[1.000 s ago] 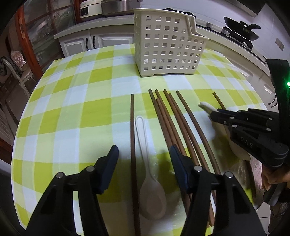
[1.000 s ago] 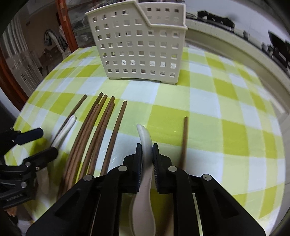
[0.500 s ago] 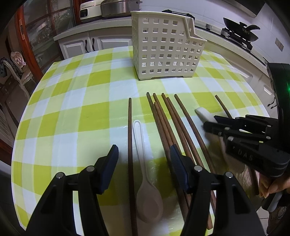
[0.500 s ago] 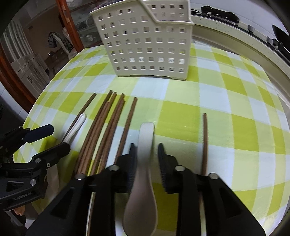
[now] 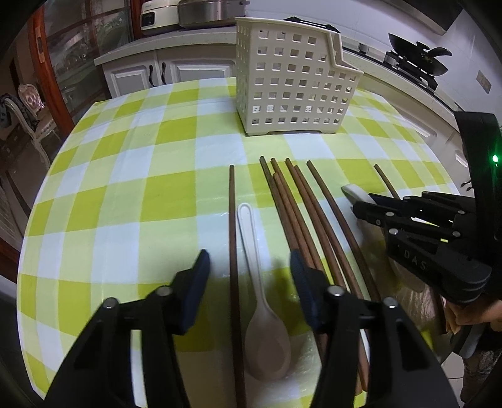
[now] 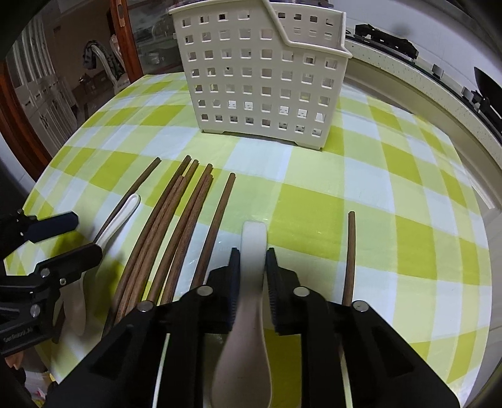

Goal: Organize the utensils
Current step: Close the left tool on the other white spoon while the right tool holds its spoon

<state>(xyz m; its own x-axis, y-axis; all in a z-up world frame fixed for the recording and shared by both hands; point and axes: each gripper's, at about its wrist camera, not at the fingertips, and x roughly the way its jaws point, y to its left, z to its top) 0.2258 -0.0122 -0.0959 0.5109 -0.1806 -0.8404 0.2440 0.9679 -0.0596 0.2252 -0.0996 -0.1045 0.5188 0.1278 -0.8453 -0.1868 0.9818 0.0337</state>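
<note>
both hand-held grippers point down at a round surface (image 5: 103,175) covered in a green-and-white check cloth. left hand-held gripper (image 5: 249,270) has its jaws apart but closing, straddling a single brown chopstick (image 5: 232,251) and a white spoon (image 5: 266,329) that lie side by side between them, pads touching neither. right hand-held gripper (image 6: 253,273) has its jaws closing onto the handle of a second white spoon (image 6: 251,314), and the pads look pressed against its sides. a bundle of chopsticks (image 6: 175,226) lies between the two spoons, fanned slightly, its near ends just beside the left gripper's right finger (image 5: 302,282). one lone chopstick (image 6: 350,251) lies to the right of the gripped spoon. a cream perforated utensil basket (image 5: 291,81) stands upright near the far edge of the surface, apart from all the utensils. beyond it are white cabinets (image 5: 150,72) and an appliance (image 5: 160,14). the near ends of the bundled chopsticks are hidden under the gripper bodies, and in the left view the second spoon's bowl is covered by the right gripper. whether that spoon is lifted or resting on the cloth cannot be told.
</note>
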